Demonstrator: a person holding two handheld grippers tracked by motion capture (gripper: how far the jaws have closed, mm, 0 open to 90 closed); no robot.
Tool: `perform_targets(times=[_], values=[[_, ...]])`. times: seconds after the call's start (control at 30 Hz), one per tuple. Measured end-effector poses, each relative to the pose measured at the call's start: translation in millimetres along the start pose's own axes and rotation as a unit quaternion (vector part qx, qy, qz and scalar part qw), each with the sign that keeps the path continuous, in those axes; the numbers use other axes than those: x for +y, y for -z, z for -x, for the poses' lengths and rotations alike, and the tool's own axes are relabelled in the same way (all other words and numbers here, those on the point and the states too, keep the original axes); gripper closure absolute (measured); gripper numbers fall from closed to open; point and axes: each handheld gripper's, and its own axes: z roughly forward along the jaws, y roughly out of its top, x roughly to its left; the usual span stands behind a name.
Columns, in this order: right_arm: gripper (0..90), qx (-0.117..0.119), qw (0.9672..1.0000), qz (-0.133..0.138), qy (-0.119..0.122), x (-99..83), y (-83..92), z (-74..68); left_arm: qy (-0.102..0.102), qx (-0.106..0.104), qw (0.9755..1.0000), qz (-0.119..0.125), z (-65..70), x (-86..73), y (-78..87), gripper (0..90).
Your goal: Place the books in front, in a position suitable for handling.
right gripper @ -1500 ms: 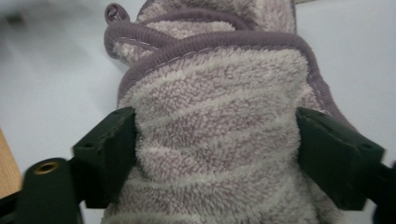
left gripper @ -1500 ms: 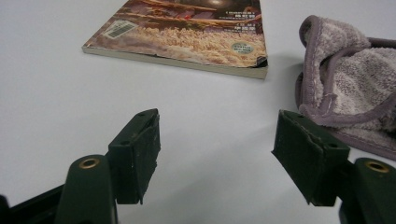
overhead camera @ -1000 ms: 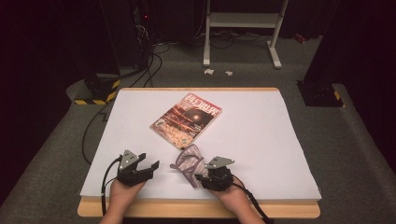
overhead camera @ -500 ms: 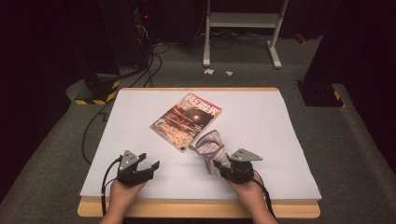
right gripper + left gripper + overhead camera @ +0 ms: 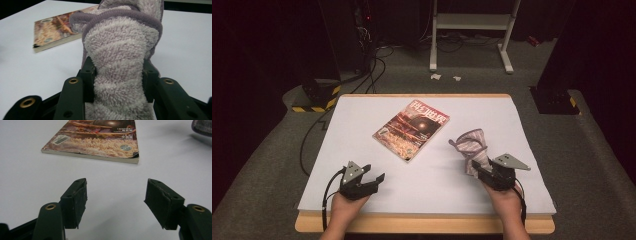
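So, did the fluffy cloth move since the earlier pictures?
Yes. The right gripper has carried the cloth rightward, from just below the magazine to well right of it.

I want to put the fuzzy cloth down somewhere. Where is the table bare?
The white table has room between the magazine and its right edge, above the cloth pinched in the right gripper. The near strip between both grippers is bare too. The open left gripper points toward the magazine's near corner.

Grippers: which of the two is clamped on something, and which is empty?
The right gripper is clamped on the fuzzy purple cloth, its pads pressing both sides. The left gripper is empty, jaws apart over bare table, short of the magazine.
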Motion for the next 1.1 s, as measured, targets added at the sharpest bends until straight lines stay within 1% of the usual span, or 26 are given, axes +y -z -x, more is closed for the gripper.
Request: perform_targets(times=[0.07, 0.1, 0.13, 0.17, 0.37, 0.43, 0.57, 0.63, 0.73, 0.8, 0.83, 0.87, 0.9, 0.93, 0.97, 1.0, 1.1], values=[[57.9, -0.009, 0.9999, 0.004, -0.006, -0.5, 3.3, 7.1, -0.002, -0.001, 1.0, 0.0, 0.8, 0.3, -0.1, 34.1], [57.9, -0.009, 0.9999, 0.004, -0.006, -0.5, 3.3, 7.1, -0.002, -0.001, 1.0, 0.0, 0.8, 0.3, -0.1, 34.1], [57.8, -0.014, 0.9999, 0.005, -0.008, -0.9, 4.6, 10.1, -0.002, -0.001, 1.0, 0.001, 1.1, 0.5, -0.1, 34.1], [57.5, -0.025, 0.9996, 0.006, -0.008, -1.6, 6.8, 14.9, -0.002, -0.001, 1.0, 0.002, 1.6, 0.9, 0.2, 34.1], [56.5, -0.051, 0.9986, 0.007, -0.013, -4.1, 10.7, 26.7, -0.001, -0.006, 1.0, 0.002, 2.7, 1.2, -0.1, 34.3], [56.1, -0.06, 0.9981, 0.001, -0.017, -6.8, 9.4, 31.2, -0.001, -0.008, 1.0, 0.001, 2.6, 1.4, -0.3, 34.3], [55.5, -0.074, 0.9967, -0.019, -0.027, -14.9, 4.1, 39.7, -0.001, -0.011, 0.9999, 0.0, 2.6, 1.8, -0.8, 34.3], [55.0, -0.081, 0.996, -0.028, -0.026, -18.3, 1.6, 42.0, 0.0, -0.012, 0.9999, -0.001, 2.7, 2.1, -1.2, 34.3], [54.8, -0.083, 0.9955, -0.036, -0.027, -20.9, -0.1, 43.2, 0.001, -0.013, 0.9999, -0.001, 2.7, 2.2, -1.7, 34.2], [54.2, -0.085, 0.9949, -0.045, -0.03, -23.2, -1.6, 44.4, 0.002, -0.014, 0.9999, -0.001, 2.8, 2.4, -2.2, 34.2], [53.5, -0.087, 0.9943, -0.055, -0.03, -25.5, -3.3, 45.5, 0.0, -0.015, 0.9999, -0.002, 3.0, 2.5, -2.8, 34.2], [53.5, -0.087, 0.9943, -0.055, -0.03, -25.5, -3.3, 45.5, 0.0, -0.015, 0.9999, -0.002, 3.0, 2.5, -2.8, 34.2], [52.3, -0.086, 0.993, -0.073, -0.035, -29.4, -7.1, 47.4, 0.001, -0.016, 0.9999, -0.003, 3.8, 2.5, -3.7, 34.2], [52.3, -0.086, 0.993, -0.073, -0.035, -29.4, -7.1, 47.4, 0.001, -0.016, 0.9999, -0.003, 3.8, 2.5, -3.7, 34.2], [51.3, -0.086, 0.9914, -0.091, -0.039, -34.8, -11.7, 49.7, -0.002, -0.017, 0.9998, -0.005, 4.3, 2.7, -4.5, 34.2], [51.4, -0.084, 0.9917, -0.086, -0.046, -36.5, -11.5, 50.6, -0.003, -0.017, 0.9998, -0.005, 4.5, 2.7, -4.8, 34.2], [51.1, -0.083, 0.9915, -0.087, -0.048, -36.3, -11.3, 50.7, -0.004, -0.018, 0.9998, -0.007, 5.0, 2.7, -5.7, 34.2]])
